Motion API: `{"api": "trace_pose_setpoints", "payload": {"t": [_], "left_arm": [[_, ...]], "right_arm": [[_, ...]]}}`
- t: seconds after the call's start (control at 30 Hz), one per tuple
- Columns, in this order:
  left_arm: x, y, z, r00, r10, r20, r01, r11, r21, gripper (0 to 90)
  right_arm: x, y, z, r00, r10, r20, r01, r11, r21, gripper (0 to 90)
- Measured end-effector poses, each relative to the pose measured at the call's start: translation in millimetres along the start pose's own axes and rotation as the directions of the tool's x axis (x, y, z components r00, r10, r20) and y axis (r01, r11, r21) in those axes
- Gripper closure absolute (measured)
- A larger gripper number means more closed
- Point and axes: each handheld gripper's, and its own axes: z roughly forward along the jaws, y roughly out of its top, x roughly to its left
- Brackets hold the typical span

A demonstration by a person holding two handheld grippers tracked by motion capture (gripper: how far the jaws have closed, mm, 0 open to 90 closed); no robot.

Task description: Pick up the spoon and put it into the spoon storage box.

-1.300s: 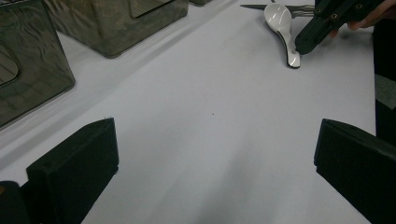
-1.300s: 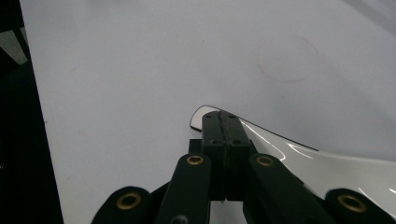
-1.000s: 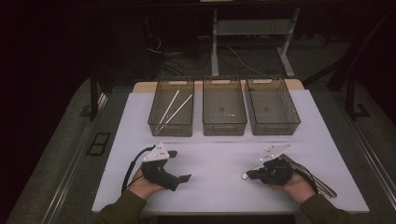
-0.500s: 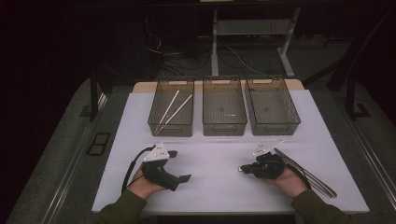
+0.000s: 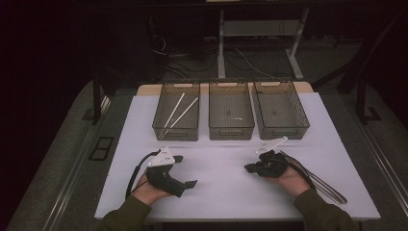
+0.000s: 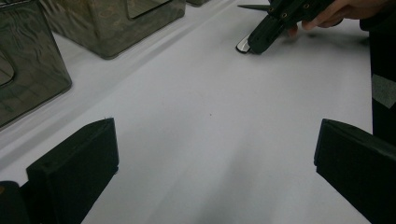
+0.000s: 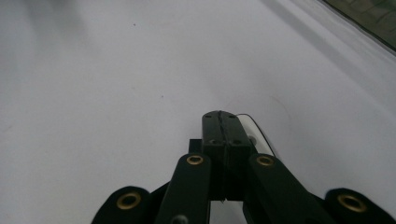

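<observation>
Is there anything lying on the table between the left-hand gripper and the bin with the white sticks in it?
Nothing visible. Only bare white table lies between the left gripper and the left bin. The white sticks lie inside it, behind its near wall, so the gripper would probably have to come in from above.

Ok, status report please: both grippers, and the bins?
Left gripper open, holding nothing. Right gripper shut, tip by a small white object on the table. Two white sticks in the left bin. Nothing between grippers.
</observation>
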Motion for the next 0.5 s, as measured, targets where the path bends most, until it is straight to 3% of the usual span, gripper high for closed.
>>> {"api": "trace_pose_setpoints", "payload": {"t": [0.17, 0.33, 0.5], "left_arm": [[-0.9, -0.1, 0.2, 1.0, 0.001, 0.007, -0.001, 1.0, -0.003, 0.0], [-1.1, -0.3, 0.4, 0.9999, 0.001, 0.011, -0.001, 1.0, -0.001, 0.0], [-0.4, -0.3, 0.6, 0.9999, 0.007, 0.015, -0.007, 1.0, -0.001, 0.0]], "right_arm": [[-0.2, 0.2, -13.7, 0.9994, 0.016, -0.029, -0.018, 0.999, -0.049, 86.6], [-5.6, -2.1, -33.5, 0.9989, 0.028, -0.038, -0.031, 0.995, -0.099, 73.9], [-17.3, -10.5, -51.2, 0.9986, 0.052, -0.013, -0.053, 0.992, -0.115, 60.5]]}}
